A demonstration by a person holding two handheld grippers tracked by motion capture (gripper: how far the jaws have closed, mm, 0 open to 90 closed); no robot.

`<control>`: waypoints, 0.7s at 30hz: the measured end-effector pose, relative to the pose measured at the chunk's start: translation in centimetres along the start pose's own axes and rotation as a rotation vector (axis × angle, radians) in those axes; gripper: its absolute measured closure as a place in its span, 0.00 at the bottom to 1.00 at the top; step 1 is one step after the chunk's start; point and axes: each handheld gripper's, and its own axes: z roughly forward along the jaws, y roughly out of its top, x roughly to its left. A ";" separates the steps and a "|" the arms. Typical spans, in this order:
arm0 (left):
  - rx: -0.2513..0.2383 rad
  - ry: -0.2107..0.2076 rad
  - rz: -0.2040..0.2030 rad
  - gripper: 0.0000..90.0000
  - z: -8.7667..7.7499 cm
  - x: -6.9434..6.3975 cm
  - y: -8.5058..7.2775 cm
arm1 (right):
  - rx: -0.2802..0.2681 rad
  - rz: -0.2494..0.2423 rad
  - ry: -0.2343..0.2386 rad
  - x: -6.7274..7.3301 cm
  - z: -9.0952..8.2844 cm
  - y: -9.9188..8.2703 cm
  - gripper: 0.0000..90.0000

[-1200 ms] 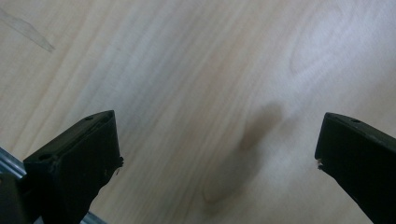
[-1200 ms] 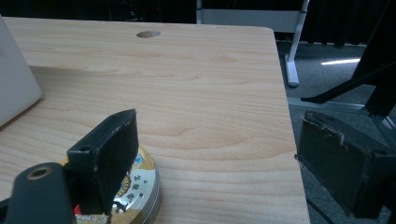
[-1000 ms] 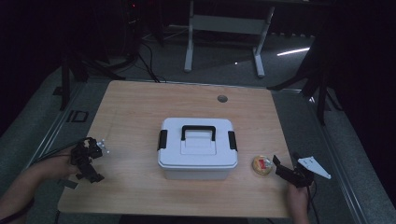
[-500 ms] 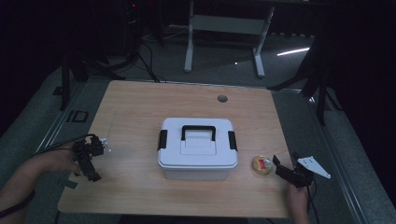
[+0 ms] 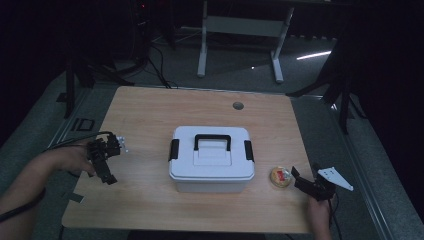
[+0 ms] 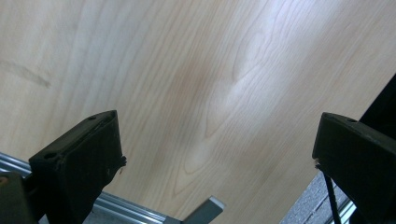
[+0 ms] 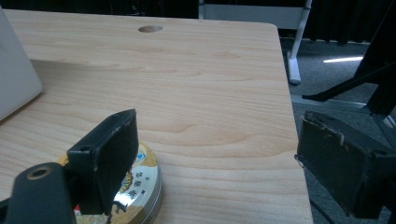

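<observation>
Sitting closed at the middle of the counter [image 5: 150, 115]: a white storage box [image 5: 210, 160], black handle folded flat, both side latches down. Resting just right of the box, near the front edge: a small round gold tin [image 5: 281, 176]. Hovering right beside that tin, nothing between its parted jaws: the right gripper [image 5: 305, 184]. Hanging near the counter's left edge, well apart from the box, jaws likewise spread and empty: the left gripper [image 5: 102, 162]. Judging from this, hardly anything begun; tin not yet grasped, box not yet opened, all of the handling remaining.

Showing up close in the right gripper view: the tin [image 7: 140, 186], printed lid partly behind the left jaw, the box's white corner at far left. Showing in the left gripper view: bare wood grain and a metal rail at the counter's edge.
</observation>
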 end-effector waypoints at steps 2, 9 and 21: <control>-0.006 -0.001 0.014 0.01 -0.5 0.0 0.5 | 0.000 -0.001 0.001 0.0 0.0 0.0 0.14; -0.035 0.013 0.075 0.01 -2.9 -0.5 2.8 | 0.001 0.000 0.000 0.0 0.0 0.0 0.14; -0.039 0.002 0.139 0.01 -5.8 -1.3 7.0 | 0.003 -0.005 0.005 0.0 0.0 0.0 0.14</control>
